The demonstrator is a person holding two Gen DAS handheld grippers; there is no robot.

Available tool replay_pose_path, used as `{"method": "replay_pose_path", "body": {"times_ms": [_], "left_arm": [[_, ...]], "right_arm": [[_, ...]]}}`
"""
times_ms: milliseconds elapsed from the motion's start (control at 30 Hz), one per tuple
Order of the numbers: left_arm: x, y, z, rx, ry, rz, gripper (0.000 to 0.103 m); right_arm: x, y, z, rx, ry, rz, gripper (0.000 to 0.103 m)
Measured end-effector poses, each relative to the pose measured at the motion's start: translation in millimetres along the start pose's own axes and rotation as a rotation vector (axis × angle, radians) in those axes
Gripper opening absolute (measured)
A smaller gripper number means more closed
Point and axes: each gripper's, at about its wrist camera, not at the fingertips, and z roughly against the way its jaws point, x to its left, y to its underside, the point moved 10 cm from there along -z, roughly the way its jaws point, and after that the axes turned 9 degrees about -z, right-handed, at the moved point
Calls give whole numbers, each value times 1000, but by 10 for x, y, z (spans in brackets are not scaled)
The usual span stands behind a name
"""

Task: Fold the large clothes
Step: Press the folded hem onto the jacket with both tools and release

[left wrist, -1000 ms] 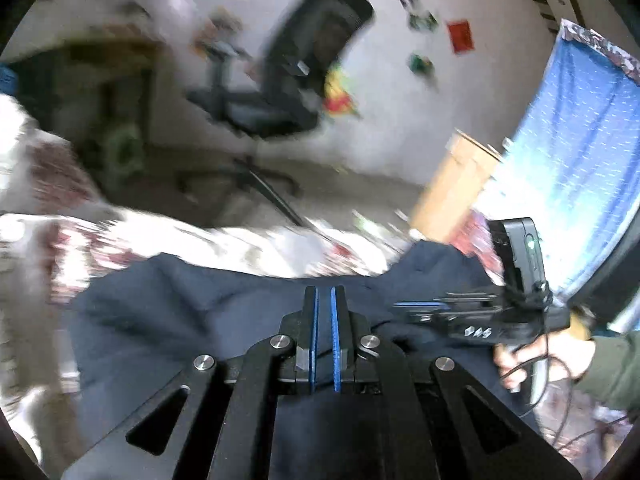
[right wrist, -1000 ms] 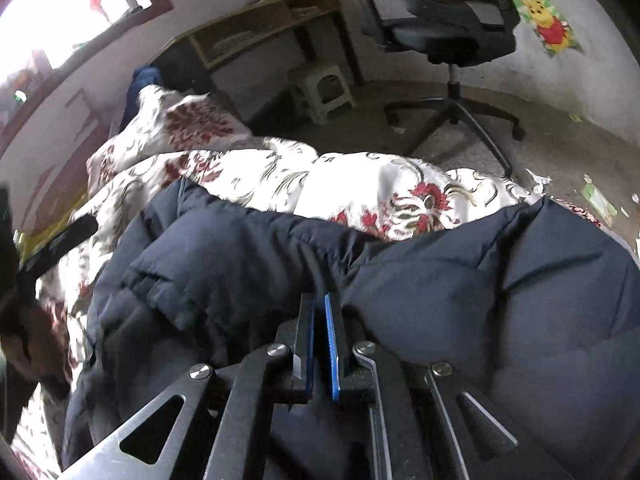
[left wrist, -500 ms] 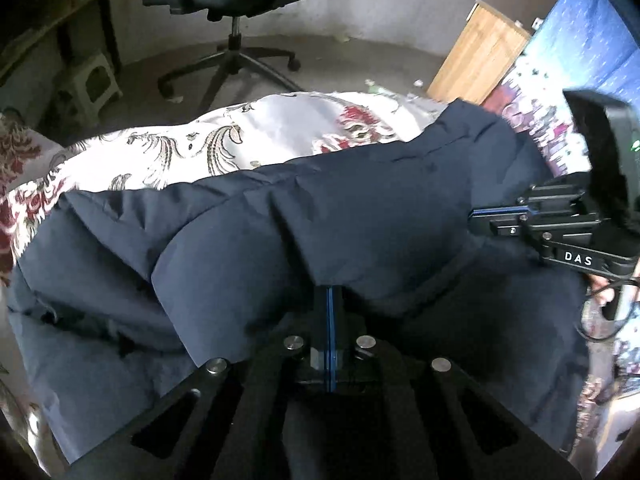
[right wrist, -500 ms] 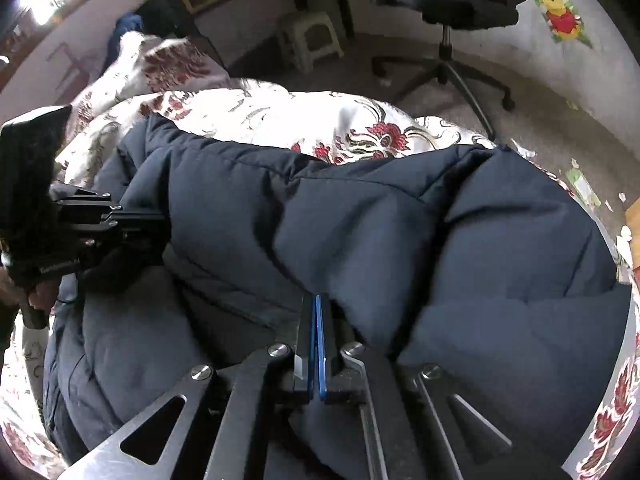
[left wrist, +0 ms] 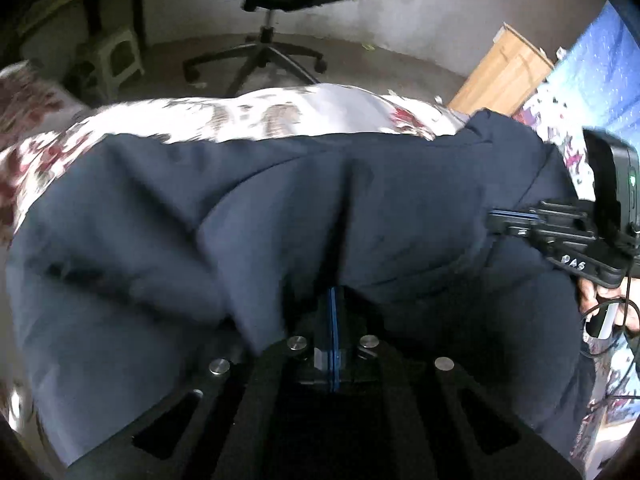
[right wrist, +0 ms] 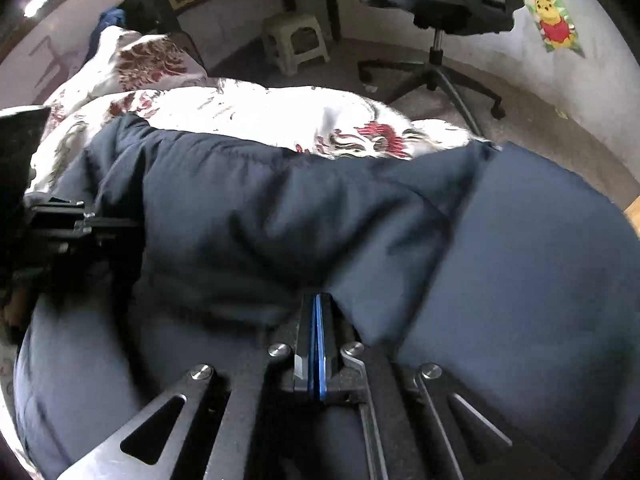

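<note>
Lowered since before, both tools level over bed, left tool and right tool clamping navy jacket

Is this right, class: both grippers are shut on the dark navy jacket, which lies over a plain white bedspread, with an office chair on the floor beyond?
One detail is wrong. The bedspread is not plain: the right wrist view shows white fabric with red flowers. The rest stands: left gripper and right gripper are shut on the dark navy jacket, with the office chair beyond.
</note>
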Motion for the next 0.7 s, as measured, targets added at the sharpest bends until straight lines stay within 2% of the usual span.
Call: {"method": "replay_pose_path", "body": {"times_ms": [100, 267, 367, 500, 567, 633, 700], "left_arm": [[80, -25, -4, -1, 21, 62, 3], [84, -124, -281, 56, -103, 14, 3], [93, -124, -319, 51, -128, 25, 3], [53, -70, -182, -10, -117, 48, 3], [40, -42, -83, -40, -138, 53, 3], [-14, -48, 1, -61, -166, 54, 3], [-44, -77, 97, -87, -188, 59, 3]], "right_arm": [[-112, 8, 65, -5, -41, -74, 0], [-82, -91, -258, 19, 22, -88, 0], [-75, -127, -348, -11, 53, -101, 0], [-50, -104, -200, -79, 50, -96, 0], [-51, -88, -61, -113, 24, -110, 3], [-39, -77, 88, -156, 34, -109, 4], [-18, -74, 233, -195, 53, -96, 9]]}}
